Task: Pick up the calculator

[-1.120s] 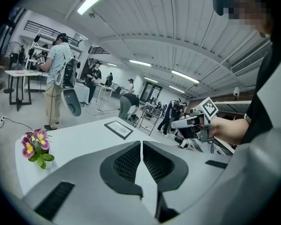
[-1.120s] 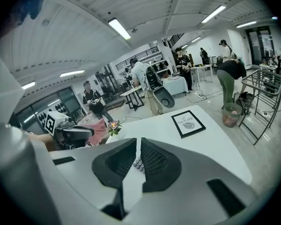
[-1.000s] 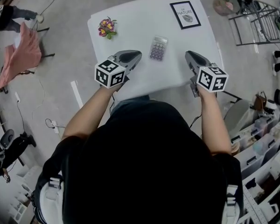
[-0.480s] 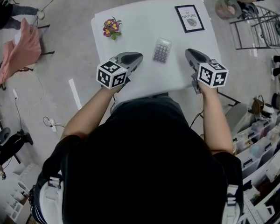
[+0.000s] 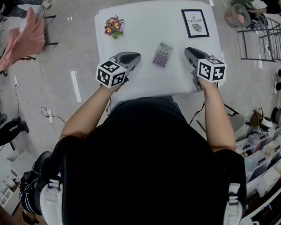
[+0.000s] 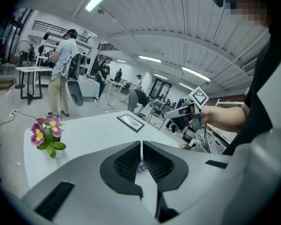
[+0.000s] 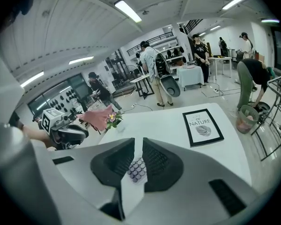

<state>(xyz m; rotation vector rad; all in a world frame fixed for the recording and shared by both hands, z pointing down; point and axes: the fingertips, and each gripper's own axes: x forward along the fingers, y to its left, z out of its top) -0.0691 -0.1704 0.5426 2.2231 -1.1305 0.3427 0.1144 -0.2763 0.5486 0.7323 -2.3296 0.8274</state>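
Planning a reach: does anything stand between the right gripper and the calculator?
Nothing visible: only bare white table separates the right gripper, its empty fingers just opened wider, from the small grey purple-keyed calculator.

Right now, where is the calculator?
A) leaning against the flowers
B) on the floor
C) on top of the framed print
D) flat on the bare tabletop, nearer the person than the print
D: the calculator lies flat on the white table, apart from the framed print and the flowers.
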